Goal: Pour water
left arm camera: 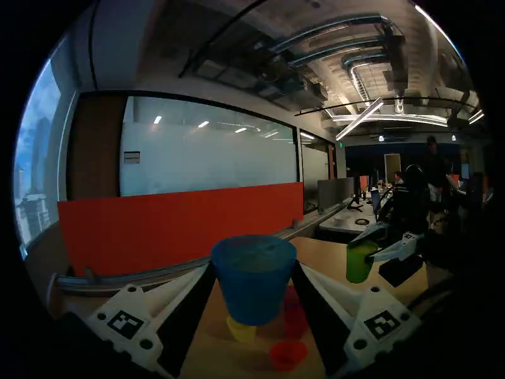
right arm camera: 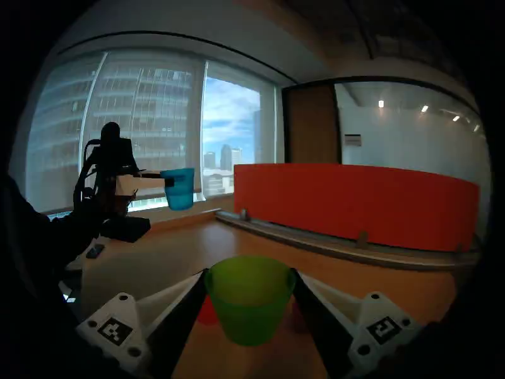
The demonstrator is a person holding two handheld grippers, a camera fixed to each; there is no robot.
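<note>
The left gripper (left arm camera: 254, 273) has its jaws closed partway, both fingers pressing on the sides of a blue cup (left arm camera: 254, 281) that it holds upright and lifted off the table (left arm camera: 315, 249). The right gripper (right arm camera: 250, 297) is set the same way, its two fingers clamped on a green cup (right arm camera: 250, 308), also upright and raised. Neither view looks down into a cup, so I cannot tell which one holds water, or how much. Just below the blue cup in the left gripper view, a small yellow cup (left arm camera: 241, 330) and some red cups (left arm camera: 287, 354) stand on the near part of the table. Farther right in the same view the green cup sits in the other gripper, well apart from the blue one. From the right gripper view the blue cup hangs far to the left, in front of the windows, and an orange partition (right arm camera: 353, 202) runs along the far edge of the table. As I judge it, the step in hand is the carry before the pour: both cups are gripped and airborne, but no tilt has begun. The next move calls for bringing the cups together, setting the pouring cup's rim just above the other's mouth, then rolling that wrist slowly while the receiving cup stays level.
</note>
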